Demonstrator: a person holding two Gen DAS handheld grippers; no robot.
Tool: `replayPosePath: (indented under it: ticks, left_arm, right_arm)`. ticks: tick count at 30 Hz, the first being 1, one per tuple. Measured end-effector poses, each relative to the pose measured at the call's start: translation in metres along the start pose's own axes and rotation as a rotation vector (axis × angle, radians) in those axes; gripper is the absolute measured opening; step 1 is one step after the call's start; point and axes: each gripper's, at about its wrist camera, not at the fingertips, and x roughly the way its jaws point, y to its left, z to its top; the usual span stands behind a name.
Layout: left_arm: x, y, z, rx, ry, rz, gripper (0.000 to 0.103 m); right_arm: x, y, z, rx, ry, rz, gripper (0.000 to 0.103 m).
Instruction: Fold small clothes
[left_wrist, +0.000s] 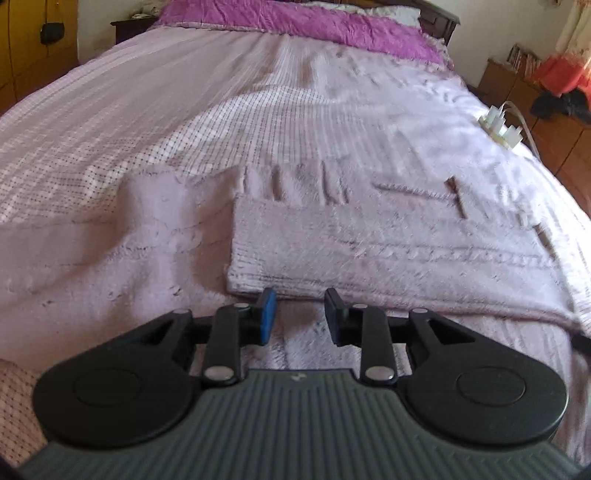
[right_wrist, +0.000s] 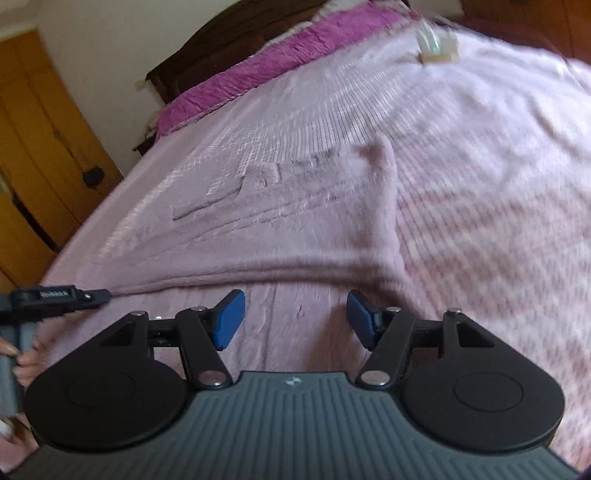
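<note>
Pale lilac knitted garment (left_wrist: 388, 243) folded flat on the bed (left_wrist: 110, 129), long axis crosswise, hem just ahead of the narrowly parted, empty left claw (left_wrist: 300, 314); right claw (right_wrist: 295, 319) wide, empty.

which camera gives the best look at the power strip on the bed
The left wrist view: the power strip shows plugs and a cable at the bed's right edge. In the right wrist view it is a smeared pale blur near the top.
</note>
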Motion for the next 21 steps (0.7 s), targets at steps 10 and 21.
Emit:
replayPosePath:
  ticks: [10, 21]
  left_arm:
    - [0.008, -0.005, 0.011, -0.053, -0.058, -0.040, 0.031]
    - [0.021, -0.009, 0.003, -0.008, -0.016, -0.011, 0.031]
  right_arm:
    - [0.021, -0.028, 0.005, 0.296, -0.111, -0.069, 0.017]
    - [0.012, -0.036, 0.002, 0.252, -0.103, -0.103, 0.007]
